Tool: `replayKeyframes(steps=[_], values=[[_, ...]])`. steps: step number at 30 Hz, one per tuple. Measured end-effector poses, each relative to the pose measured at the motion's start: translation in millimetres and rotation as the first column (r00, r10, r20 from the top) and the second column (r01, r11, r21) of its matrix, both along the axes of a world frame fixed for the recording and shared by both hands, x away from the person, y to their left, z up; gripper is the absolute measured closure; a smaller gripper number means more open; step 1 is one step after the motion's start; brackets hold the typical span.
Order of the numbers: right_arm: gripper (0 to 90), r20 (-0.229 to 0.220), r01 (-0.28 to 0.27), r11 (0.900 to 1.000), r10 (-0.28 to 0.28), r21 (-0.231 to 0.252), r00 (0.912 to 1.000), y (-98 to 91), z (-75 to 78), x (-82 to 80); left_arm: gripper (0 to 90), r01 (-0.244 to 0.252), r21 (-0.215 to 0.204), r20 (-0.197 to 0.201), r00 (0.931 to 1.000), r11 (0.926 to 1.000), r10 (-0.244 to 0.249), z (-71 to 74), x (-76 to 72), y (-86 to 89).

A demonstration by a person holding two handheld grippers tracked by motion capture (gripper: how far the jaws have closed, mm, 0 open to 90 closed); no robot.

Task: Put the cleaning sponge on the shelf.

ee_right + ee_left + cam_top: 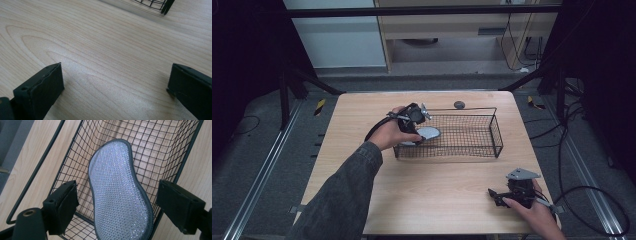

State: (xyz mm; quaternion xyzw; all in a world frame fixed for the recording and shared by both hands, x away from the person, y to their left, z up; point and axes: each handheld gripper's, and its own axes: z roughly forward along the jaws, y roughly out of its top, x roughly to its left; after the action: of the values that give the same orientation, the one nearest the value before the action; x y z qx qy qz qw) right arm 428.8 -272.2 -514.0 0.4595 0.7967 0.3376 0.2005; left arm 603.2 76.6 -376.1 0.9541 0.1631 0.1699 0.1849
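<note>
A dim room with dark floor and cables surrounds a pale wood table (427,200). A black wire basket (492,131) stands on the far half, near the far edge; just behind it lies a small dark round thing (459,104), too small to identify.

The left tongs (422,131) reach over the basket's left end. In the high view the hand (392,134) covers most of them. In the left gripper view the jaws stand wide apart on either side of a silver mesh scrubber (117,192) with a dark rim; neither jaw touches it. The scrubber lies inside the basket at its left end, leaning on the wire; its lower end is cut off by the frame, and whether it rests on the basket floor cannot be told.

The right tongs (493,194) sit low at the table's near right corner, well apart from the basket, jaws wide open and holding nothing, bare wood between them. The basket's corner (160,5) is cut off at the top of the right gripper view.

Open table lies between basket and near edge. No writing is legible
</note>
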Motion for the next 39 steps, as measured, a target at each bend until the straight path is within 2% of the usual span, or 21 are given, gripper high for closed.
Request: replayKeyframes(steps=[6,22,30,39], values=[[0.4,0.0,-0.001,1.0,0.001,0.0,1.0,-0.1,0.0,0.0,17.3,0.002,0.004,0.001,1.0,1.0,-0.002,-1.6,0.1,-1.7],[0.4,0.0,-0.002,1.0,0.002,-0.002,1.0,-0.2,0.0,0.0,24.2,0.003,-0.045,0.033,0.9995,0.999,-0.001,6.4,-20.4,3.6],[0.4,-0.001,0.0,1.0,0.0,0.001,1.0,-0.1,0.0,-0.1,30.2,0.002,-0.078,0.047,0.9989,0.997,0.001,12.9,-30.6,9.7],[0.4,0.0,-0.002,1.0,0.002,0.0,1.0,-0.2,0.0,0.0,33.8,0.008,-0.14,0.077,0.9971,0.9902,0.003,17.9,-46.6,13.3]])
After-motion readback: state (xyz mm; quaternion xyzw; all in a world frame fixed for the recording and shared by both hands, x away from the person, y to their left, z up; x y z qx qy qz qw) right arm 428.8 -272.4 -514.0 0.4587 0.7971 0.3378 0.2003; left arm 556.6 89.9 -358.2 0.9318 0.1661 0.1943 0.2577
